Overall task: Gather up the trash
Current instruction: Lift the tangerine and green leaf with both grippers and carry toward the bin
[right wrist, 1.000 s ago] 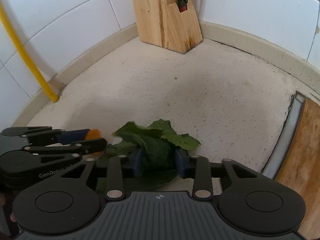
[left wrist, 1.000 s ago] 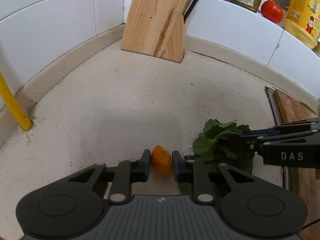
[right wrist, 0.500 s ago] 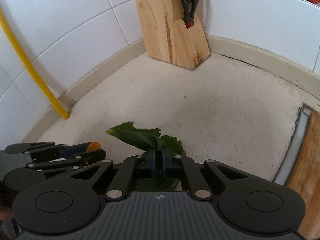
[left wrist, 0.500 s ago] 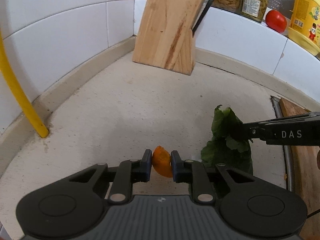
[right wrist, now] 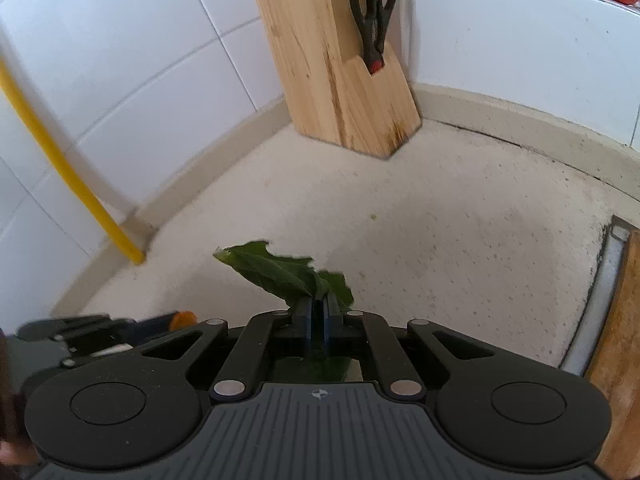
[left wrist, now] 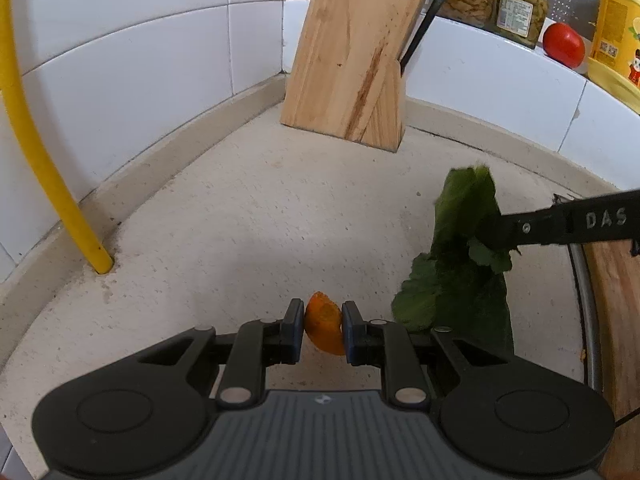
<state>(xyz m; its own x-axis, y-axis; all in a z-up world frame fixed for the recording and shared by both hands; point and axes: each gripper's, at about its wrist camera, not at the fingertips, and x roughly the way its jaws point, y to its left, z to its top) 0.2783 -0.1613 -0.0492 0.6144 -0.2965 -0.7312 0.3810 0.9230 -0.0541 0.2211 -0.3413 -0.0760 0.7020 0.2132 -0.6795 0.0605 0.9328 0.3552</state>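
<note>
Right gripper (right wrist: 316,312) has gone from straddling the green leaf (right wrist: 280,272) with its jaws apart to being pinched tight on it, and the leaf is now off the counter (left wrist: 240,220), hanging from the pads with its tip sticking up and to the left. From the left wrist view the leaf dangles below the right gripper's fingers, its lower edge close to or brushing the countertop; contact cannot be told for sure.

Left gripper (left wrist: 323,326) shows little change: narrow, pads pressed on both sides of the orange scrap (left wrist: 324,328), likely a piece of peel or carrot. The scrap sits between the pads near the counter, slightly higher against the background than a second ago, so it seems lifted clear.

Step in hand: both pieces of trash are grasped, pickup phase looks done. Next move probably calls for carrying both away to a bin or bag, which no frame shows, so the direction is unknown. The leaf is limp and thinly gripped and could slip or tear if swung fast; the scrap is held only at its edges.

Background: knife block (left wrist: 348,64) in the corner, yellow pipe (left wrist: 36,152) at left, wooden board (right wrist: 616,340) at right.
</note>
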